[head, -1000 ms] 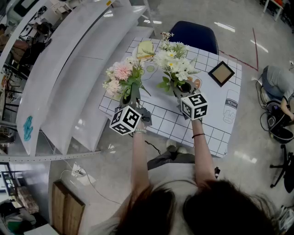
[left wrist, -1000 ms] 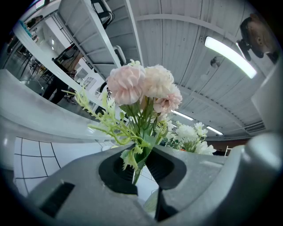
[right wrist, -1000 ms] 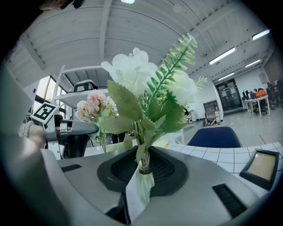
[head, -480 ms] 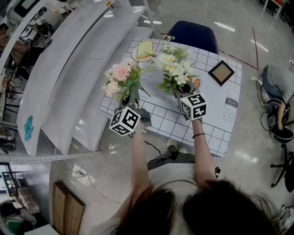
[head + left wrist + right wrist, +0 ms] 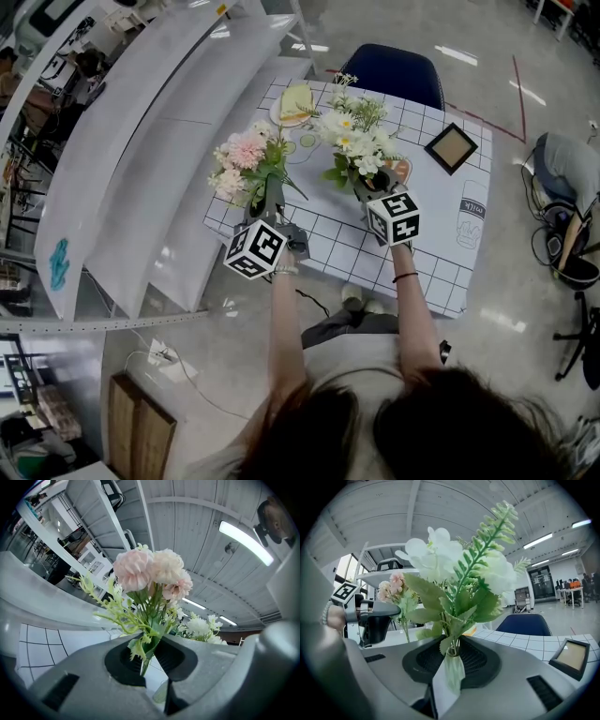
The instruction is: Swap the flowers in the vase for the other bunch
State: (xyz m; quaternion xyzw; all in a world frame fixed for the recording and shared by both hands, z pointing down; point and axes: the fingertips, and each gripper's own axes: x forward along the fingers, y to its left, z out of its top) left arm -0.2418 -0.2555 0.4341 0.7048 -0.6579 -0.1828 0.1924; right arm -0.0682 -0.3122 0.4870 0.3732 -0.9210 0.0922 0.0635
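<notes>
Little has shifted: left gripper (image 5: 147,656) clamps the pink bunch (image 5: 152,573), right gripper (image 5: 452,660) the white bunch (image 5: 454,569), held apart, likely for swapping.

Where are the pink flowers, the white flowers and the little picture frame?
pink flowers (image 5: 247,148), head view, on the big pink bloom.
white flowers (image 5: 352,139), head view, on the white blooms.
picture frame (image 5: 451,149), head view, on its tan middle.

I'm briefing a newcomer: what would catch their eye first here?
Two flower bunches side by side over the grid-patterned table: the pink bunch clamped in the left gripper, the white bunch in the right gripper. A picture frame lies near the table's far right corner.
</notes>
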